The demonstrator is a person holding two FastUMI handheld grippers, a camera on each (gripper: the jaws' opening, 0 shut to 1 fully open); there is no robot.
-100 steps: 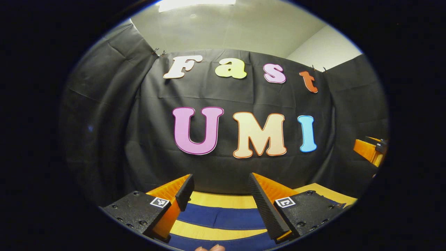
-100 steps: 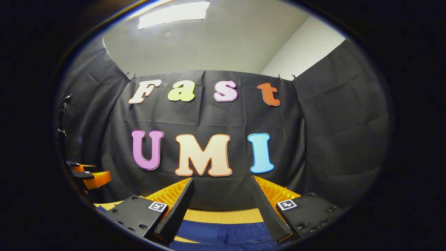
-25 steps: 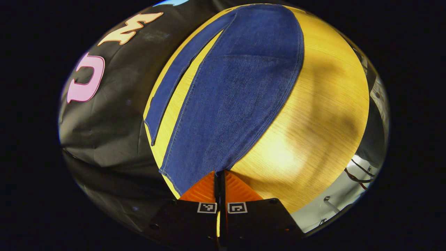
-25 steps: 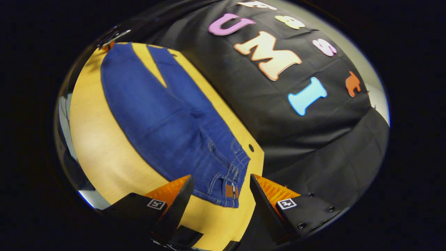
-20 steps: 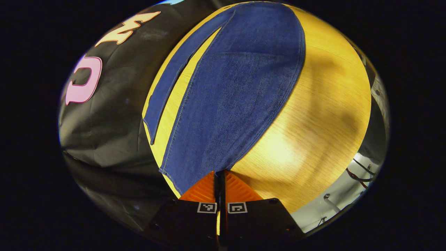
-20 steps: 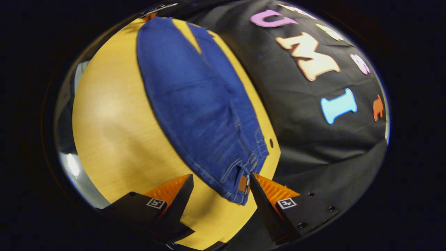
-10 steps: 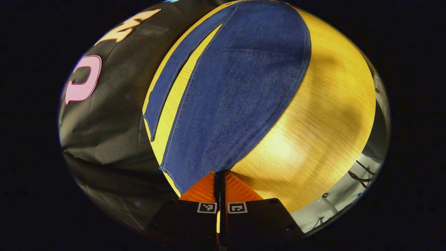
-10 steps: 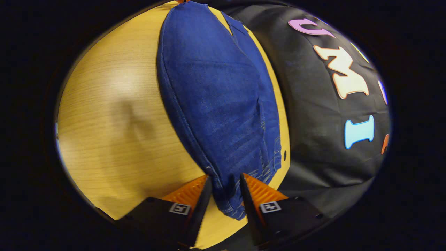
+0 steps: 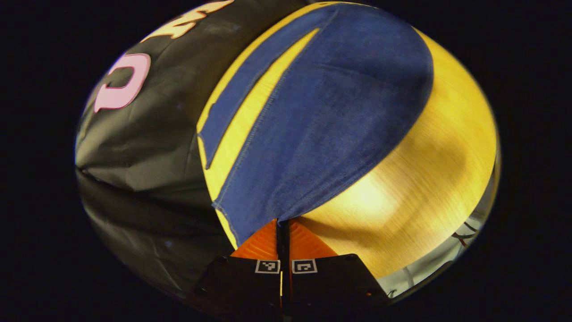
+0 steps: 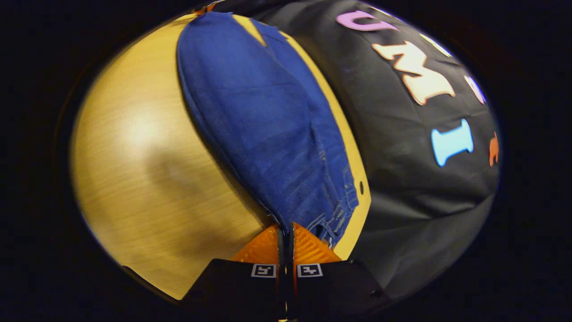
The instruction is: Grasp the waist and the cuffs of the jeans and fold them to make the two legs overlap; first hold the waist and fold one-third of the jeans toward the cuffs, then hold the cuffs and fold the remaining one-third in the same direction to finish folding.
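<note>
The jeans (image 9: 321, 120) that I am handling are dark blue denim with lighter stitching along the seams, and they lie spread out on the light wood worktop (image 9: 420, 179). In the left gripper view, the two legs run away from me, separated by a narrow wedge of bare worktop, and the long axis extends from the near cuff toward the far waist. In the right gripper view, the jeans (image 10: 268, 116) run the opposite way, with the waist end nearest and the legs pointing away; the belt loops and pocket stitching are visible near the worktop's (image 10: 134, 179) edge. I can read no brand mark or label text on the denim. The left gripper (image 9: 282, 223) is clamped on the near cuff corner. The right gripper (image 10: 285, 229) is clamped on the waist edge. The booth wall (image 10: 415, 179) stands behind the worktop.
</note>
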